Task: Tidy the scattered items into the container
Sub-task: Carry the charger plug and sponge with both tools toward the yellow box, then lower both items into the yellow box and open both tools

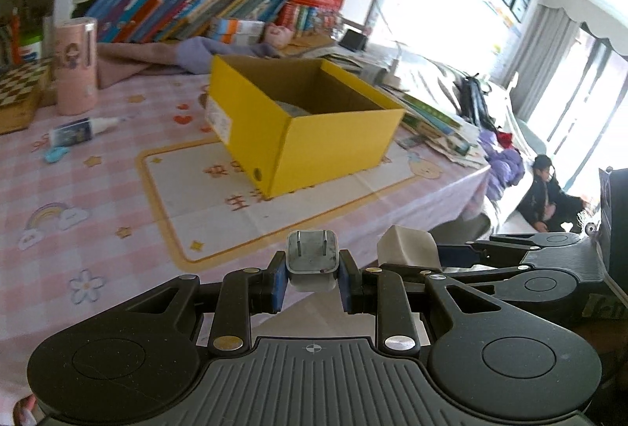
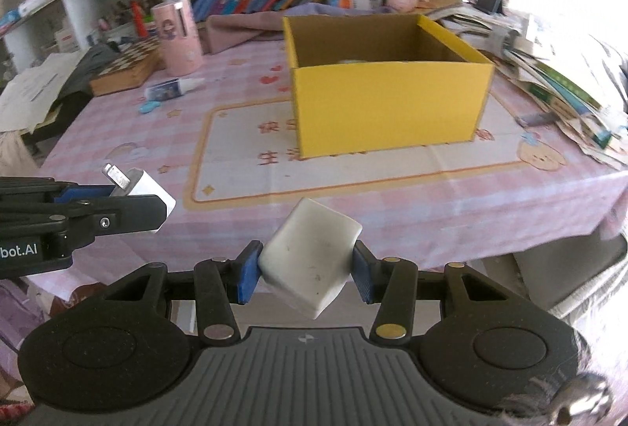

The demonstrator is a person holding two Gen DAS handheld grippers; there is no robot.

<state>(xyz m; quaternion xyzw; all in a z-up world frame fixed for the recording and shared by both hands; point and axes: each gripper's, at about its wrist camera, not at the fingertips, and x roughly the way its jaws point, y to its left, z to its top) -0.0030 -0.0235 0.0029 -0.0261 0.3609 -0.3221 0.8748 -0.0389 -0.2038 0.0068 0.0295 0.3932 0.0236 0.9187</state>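
An open yellow cardboard box [image 1: 314, 127] [image 2: 388, 104] stands on the pink checked tablecloth, beyond both grippers. My left gripper [image 1: 312, 278] is shut on a white plug charger [image 1: 312, 261] with two metal prongs pointing forward. The charger [image 2: 143, 190] also shows at the left of the right wrist view. My right gripper [image 2: 306, 269] is shut on a white rounded block [image 2: 310, 255], held tilted. That block [image 1: 408, 245] shows to the right of the left gripper. Both grippers hover near the table's front edge. A small glue bottle [image 2: 172, 88] and a blue bit [image 2: 149, 106] lie on the cloth left of the box.
A pink cylinder cup [image 2: 178, 35] and a chessboard box [image 2: 125, 66] stand at the back left. Stacked books and papers [image 2: 569, 100] crowd the right side. A crumpled cloth [image 2: 251, 23] lies behind the box. A person [image 1: 549, 196] sits on the floor beyond the table's right edge.
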